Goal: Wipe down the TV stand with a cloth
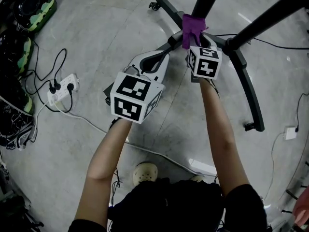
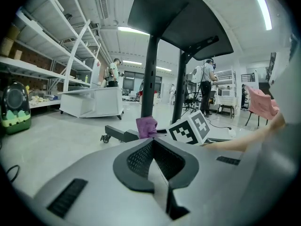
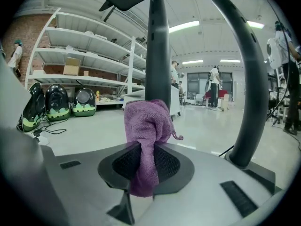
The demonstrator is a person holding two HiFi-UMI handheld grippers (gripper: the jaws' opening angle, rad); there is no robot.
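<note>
While the right gripper [image 1: 194, 38] was clenched on the purple cloth [image 1: 192, 27], its jaws pinched the cloth's lower part and the rest bunched up above the pads, as its own view showed [image 3: 146, 121]. From the head view the cloth sat at the foot of the TV stand's [image 1: 252, 91] nearer post, where the black legs met, and seemed to touch the post. In the right gripper view that post [image 3: 157, 51] rose straight behind the cloth, with a second, thicker post curving up to the right. The left gripper [image 1: 163, 53] hung just left of the right one, near the stand's left leg, its jaws closed together on nothing; its own view showed the dark pads [image 2: 141, 157] meeting at the tip. Beyond that tip, the same view caught the cloth [image 2: 146, 126] and the right gripper's marker cube [image 2: 190, 128]. Both forearms reached forward over a grey floor [image 1: 96, 28]. A white power strip [image 1: 63, 88] with black cords lay on it, well off to the left.
</note>
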